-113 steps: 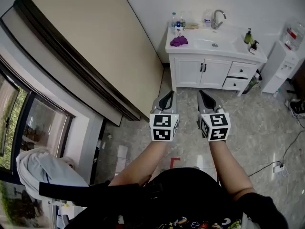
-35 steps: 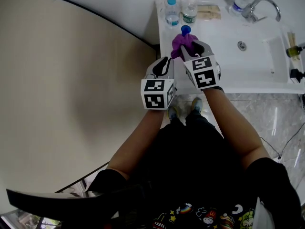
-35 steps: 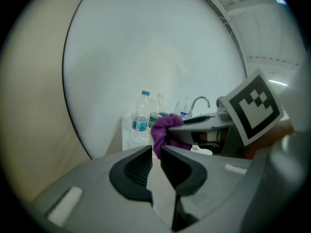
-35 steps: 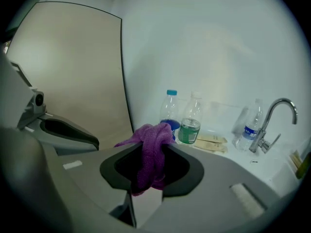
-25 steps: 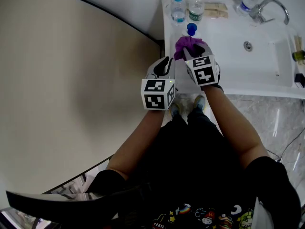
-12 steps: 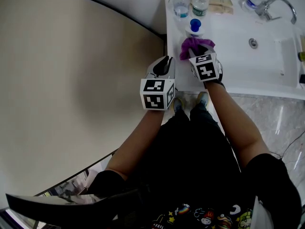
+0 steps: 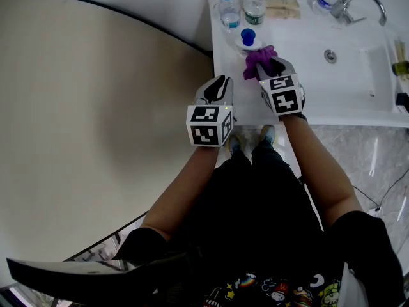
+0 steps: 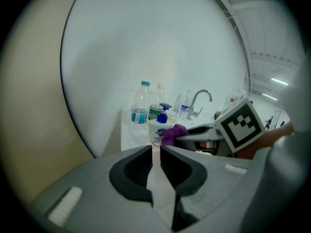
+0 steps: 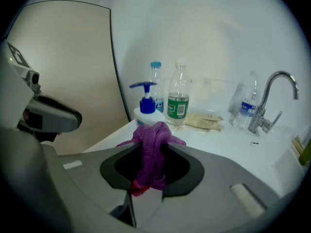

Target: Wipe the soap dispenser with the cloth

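Note:
The soap dispenser (image 7: 247, 39), white with a blue pump, stands near the left end of the white counter (image 7: 300, 101). My right gripper (image 7: 271, 64) is shut on a bunched purple cloth (image 7: 258, 59), which hangs just right of and in front of the dispenser. The right gripper view shows the cloth (image 9: 153, 149) pinched between the jaws of that gripper (image 9: 151, 146), with the dispenser (image 9: 146, 106) close behind. My left gripper (image 7: 220, 88) hovers at the counter's front left corner. Its jaws (image 8: 156, 149) are shut to a thin slit with nothing between them, and they face the dispenser (image 8: 158, 127).
Two water bottles (image 7: 227, 5) (image 7: 254, 4) stand behind the dispenser by the wall. A tan packet (image 7: 281, 5) lies beside them. The basin (image 7: 358, 75) and the faucet (image 7: 348, 2) with a small bottle (image 9: 248, 106) are to the right. A beige panel (image 7: 96, 107) borders the left.
The person has walked up to the counter. Over the last second the right gripper carried the cloth from in front of the dispenser to its right side. The left gripper kept still.

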Available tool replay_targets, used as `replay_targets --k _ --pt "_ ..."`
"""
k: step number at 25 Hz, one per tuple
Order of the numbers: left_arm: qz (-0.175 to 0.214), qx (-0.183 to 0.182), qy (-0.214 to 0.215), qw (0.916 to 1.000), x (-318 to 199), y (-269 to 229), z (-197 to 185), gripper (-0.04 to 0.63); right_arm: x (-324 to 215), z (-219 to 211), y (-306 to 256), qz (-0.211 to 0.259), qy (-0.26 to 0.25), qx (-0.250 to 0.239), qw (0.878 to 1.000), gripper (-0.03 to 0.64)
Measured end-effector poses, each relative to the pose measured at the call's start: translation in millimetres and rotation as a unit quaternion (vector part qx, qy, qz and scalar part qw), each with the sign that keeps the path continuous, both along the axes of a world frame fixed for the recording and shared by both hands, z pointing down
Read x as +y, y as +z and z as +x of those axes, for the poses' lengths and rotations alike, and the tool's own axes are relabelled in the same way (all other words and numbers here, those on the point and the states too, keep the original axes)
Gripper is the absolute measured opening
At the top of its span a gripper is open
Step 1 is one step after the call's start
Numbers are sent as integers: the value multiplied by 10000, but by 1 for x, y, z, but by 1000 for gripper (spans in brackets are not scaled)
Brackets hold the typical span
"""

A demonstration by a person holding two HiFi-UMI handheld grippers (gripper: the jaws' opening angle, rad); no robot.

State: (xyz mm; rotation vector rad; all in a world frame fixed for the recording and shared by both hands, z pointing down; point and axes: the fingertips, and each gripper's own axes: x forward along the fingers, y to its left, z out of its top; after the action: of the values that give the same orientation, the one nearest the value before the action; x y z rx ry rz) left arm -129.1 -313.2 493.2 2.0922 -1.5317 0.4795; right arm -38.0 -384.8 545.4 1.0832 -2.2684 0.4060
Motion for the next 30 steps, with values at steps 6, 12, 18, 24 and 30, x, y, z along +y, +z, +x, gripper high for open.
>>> replay_targets --k 6,12,18,24,30 --pt "84 20 125 9999 -12 -7 21 143 -14 9 -66 666 -51 -303 9973 133" --pt "97 -68 110 9999 -15 -8 31 143 -34 10 -87 956 -233 -428 9942 133" --pt "28 -245 -51 9997 -12 -10 38 143 -37 26 -44 598 -422 -353 9967 133" --pt "-73 -405 -309 9987 -8 -7 35 143 -36 29 -1 262 -659 -214 9973 133" --pt "-108 -470 -457 9978 -6 -7 39 143 -32 30 36 -20 -939 58 9956 133"
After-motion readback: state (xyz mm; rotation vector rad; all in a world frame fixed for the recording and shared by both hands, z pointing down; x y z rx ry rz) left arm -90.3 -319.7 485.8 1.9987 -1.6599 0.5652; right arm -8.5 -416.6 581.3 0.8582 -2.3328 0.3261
